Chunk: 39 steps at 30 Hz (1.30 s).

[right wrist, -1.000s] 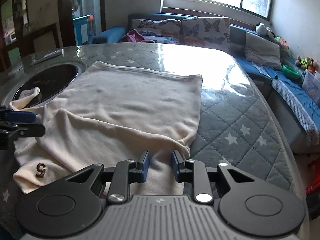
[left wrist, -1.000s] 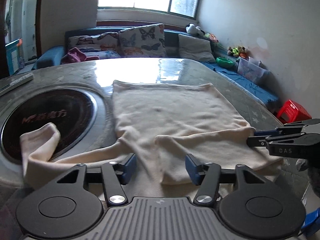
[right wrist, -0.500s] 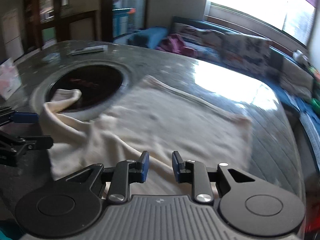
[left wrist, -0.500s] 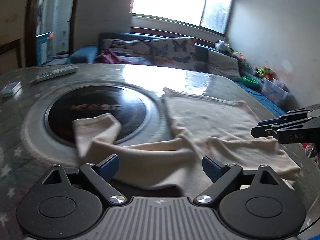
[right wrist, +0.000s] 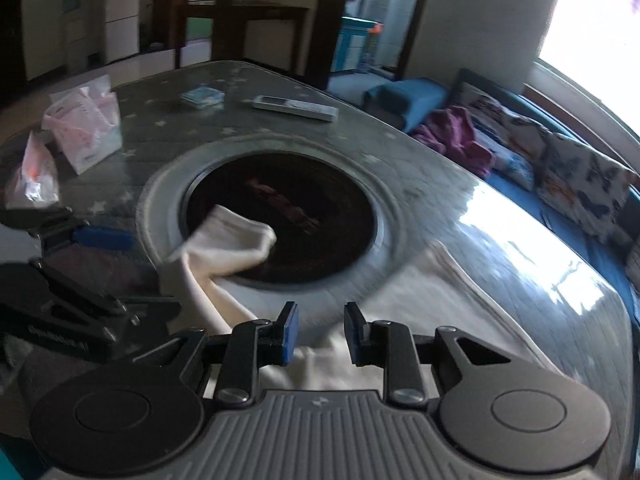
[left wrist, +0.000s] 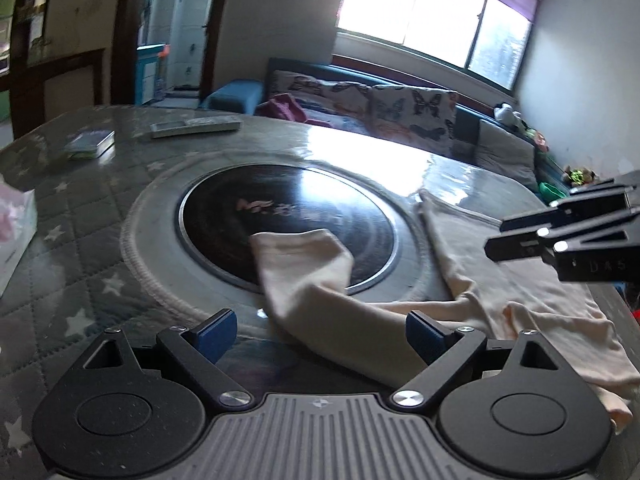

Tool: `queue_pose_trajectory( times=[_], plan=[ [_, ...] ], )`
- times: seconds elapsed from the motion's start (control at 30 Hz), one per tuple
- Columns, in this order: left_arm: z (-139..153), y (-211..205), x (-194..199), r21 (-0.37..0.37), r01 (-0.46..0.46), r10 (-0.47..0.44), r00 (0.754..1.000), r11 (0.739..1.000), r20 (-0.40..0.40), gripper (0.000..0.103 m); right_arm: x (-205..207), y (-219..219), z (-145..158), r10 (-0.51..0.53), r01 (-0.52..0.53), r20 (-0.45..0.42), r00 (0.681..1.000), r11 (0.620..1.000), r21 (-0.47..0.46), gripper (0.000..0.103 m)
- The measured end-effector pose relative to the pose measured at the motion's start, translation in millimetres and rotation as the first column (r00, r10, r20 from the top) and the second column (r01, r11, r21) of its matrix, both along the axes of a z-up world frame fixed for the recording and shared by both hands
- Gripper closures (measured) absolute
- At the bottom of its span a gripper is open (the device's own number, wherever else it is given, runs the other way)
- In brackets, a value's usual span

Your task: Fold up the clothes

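A cream long-sleeved garment [left wrist: 520,304] lies flat on the grey quilted table [left wrist: 80,208]. Its sleeve [left wrist: 304,264] stretches left, with the cuff resting on the round black hob [left wrist: 280,200]. My left gripper [left wrist: 320,332] is open wide and low, with the sleeve lying between its fingers and not pinched. My right gripper [left wrist: 496,238] hovers above the garment's body at the right. In the right wrist view, that right gripper [right wrist: 320,332] shows a narrow gap over the cream cloth [right wrist: 420,292] and holds nothing. The sleeve's cuff [right wrist: 228,240] and the left gripper [right wrist: 132,270] are at the left.
A remote control [right wrist: 296,107], a small card pack [right wrist: 202,98], a pink-and-white tissue pack [right wrist: 86,128] and a crumpled plastic bag [right wrist: 34,176] lie on the table's far side. A sofa with butterfly cushions [left wrist: 412,116] stands behind the table.
Both grippers have swung left, from the garment's body toward the sleeve on the hob. My left gripper has opened wider. The right gripper's gap is unchanged.
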State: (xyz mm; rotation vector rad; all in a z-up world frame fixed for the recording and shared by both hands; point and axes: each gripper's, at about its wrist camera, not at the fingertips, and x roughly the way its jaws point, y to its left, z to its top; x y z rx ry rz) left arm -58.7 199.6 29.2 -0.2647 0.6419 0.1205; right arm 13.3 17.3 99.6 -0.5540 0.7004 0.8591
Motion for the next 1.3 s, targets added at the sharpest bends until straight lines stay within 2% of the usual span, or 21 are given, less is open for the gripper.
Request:
queue_pose_trajectory(
  times=[0.33,0.6,0.83,1.1,1.13,1.23,1.3],
  plan=[
    [-2.5,27.6,-13.9,-0.044,-0.065,0.065,0.998,0.997,-0.010,0.010,1.1,84.7,-5.0,0.119,-0.119,-0.071,0.990,0.993,-0.005,0.079],
    [-2.0,50.4,-28.8,-0.078,-0.107,0.107,0.994,0.991,-0.003,0.010,4.3,141.4,-34.2,0.117,-0.121,-0.125,0.985,0.992,-0.029,0.079],
    [-7.1,61.6,-35.0,-0.100,-0.121,0.120,0.993,0.988,-0.008,0.010,14.2,160.0,-59.6,0.060,-0.072,-0.152,0.986,0.995,-0.073,0.079],
    [-10.0,62.5,-35.2,-0.112,-0.122,0.122,0.992,0.986,-0.012,0.009,21.1,166.1,-69.1,0.030,-0.043,-0.169,0.985,0.996,-0.077,0.079],
    [-9.8,61.9,-35.3,-0.112,-0.124,0.123,0.992,0.986,-0.012,0.009,20.3,166.6,-69.2,0.029,-0.043,-0.163,0.986,0.996,-0.081,0.080],
    [-9.6,60.6,-34.6,-0.107,-0.124,0.123,0.992,0.987,-0.014,0.008,16.1,169.9,-69.6,0.035,-0.048,-0.128,0.991,0.994,-0.102,0.095],
    [-9.5,59.7,-34.4,-0.103,-0.124,0.123,0.992,0.987,-0.015,0.008,14.7,171.1,-68.9,0.040,-0.053,-0.124,0.992,0.993,-0.105,0.098]
  ],
)
